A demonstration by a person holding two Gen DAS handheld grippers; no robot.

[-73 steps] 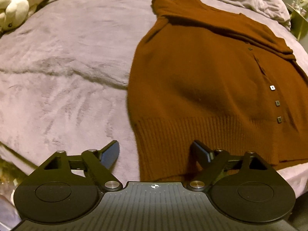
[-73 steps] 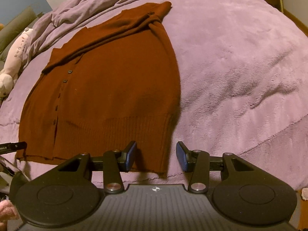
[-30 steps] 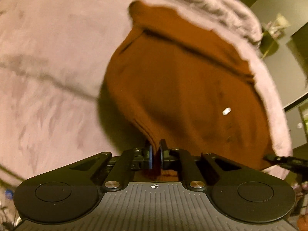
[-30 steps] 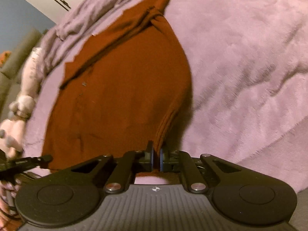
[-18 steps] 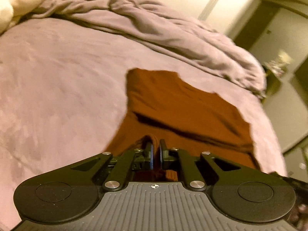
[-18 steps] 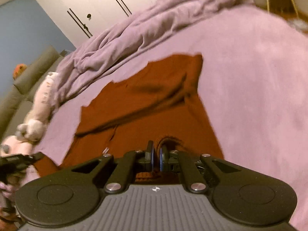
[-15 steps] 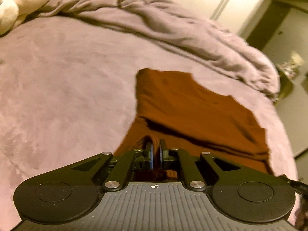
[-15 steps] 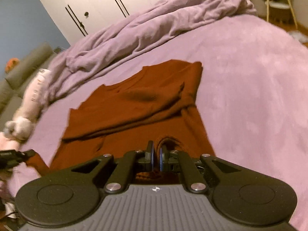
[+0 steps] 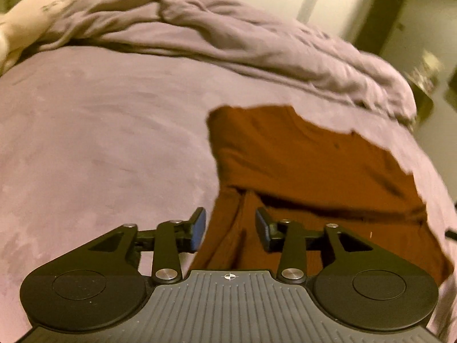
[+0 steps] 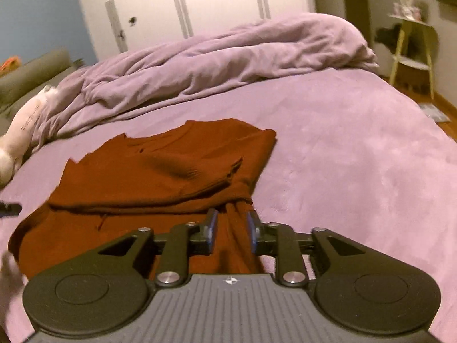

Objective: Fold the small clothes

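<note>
With both the left gripper (image 9: 230,230) and the right gripper (image 10: 230,231) opening their jaws part-way around loose hem corners of the rust-brown sweater (image 10: 160,177) lying on the purple bedspread (image 10: 357,148), knit could snag a pad — dragging the fold askew.

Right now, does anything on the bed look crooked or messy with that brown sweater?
Slightly. The brown sweater is folded over, but fabric near each claw bunches into a ridge instead of lying flat. Both the left claw and right claw are opening around those ridges. Behind it, the lilac duvet lies rumpled.
</note>
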